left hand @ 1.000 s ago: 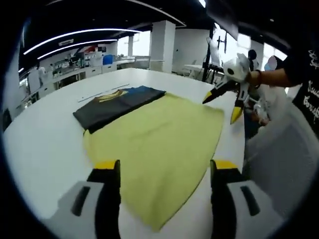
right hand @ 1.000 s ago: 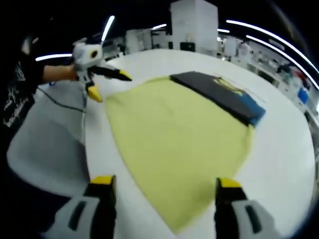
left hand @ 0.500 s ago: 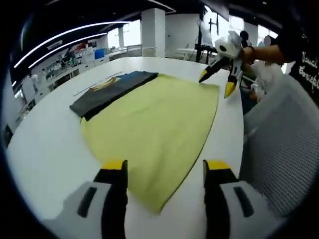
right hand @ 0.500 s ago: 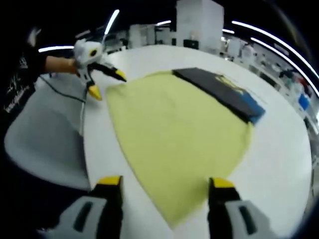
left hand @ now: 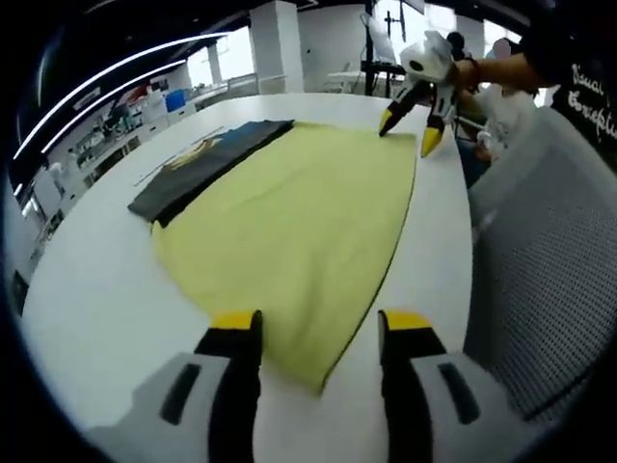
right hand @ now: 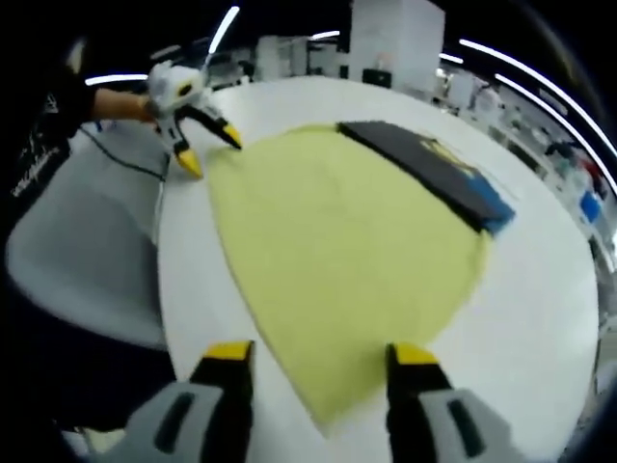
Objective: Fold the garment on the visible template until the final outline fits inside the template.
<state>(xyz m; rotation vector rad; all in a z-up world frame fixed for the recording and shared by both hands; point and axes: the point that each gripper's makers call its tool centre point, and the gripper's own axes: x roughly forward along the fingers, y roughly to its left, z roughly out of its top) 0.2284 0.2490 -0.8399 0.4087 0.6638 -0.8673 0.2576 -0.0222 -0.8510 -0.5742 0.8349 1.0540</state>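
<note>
Left gripper view
Garment: the yellow garment (left hand: 299, 222) lies spread flat on the white table (left hand: 87, 289), its near corner pointing between this view's jaws.
Left gripper (left hand: 320, 333): jaws apart, nothing between them, poised just above that corner.
Template: a dark template (left hand: 207, 164) peeks out beyond the garment's far edge.
Other claw: it hovers with jaws parted at the far corner by the table edge.

Right gripper view
Garment: the same cloth, tapering to a corner near this view's jaws.
Right gripper (right hand: 313, 359): jaws spread, holding nothing, just over the near corner.
Other claw: spread over the far corner, beside a grey chair (right hand: 77, 260).

Step in hand: likely lining up both claws on one edge's two corners.
Next move: lower, pinch each corner, then carry the edge toward the template.
</note>
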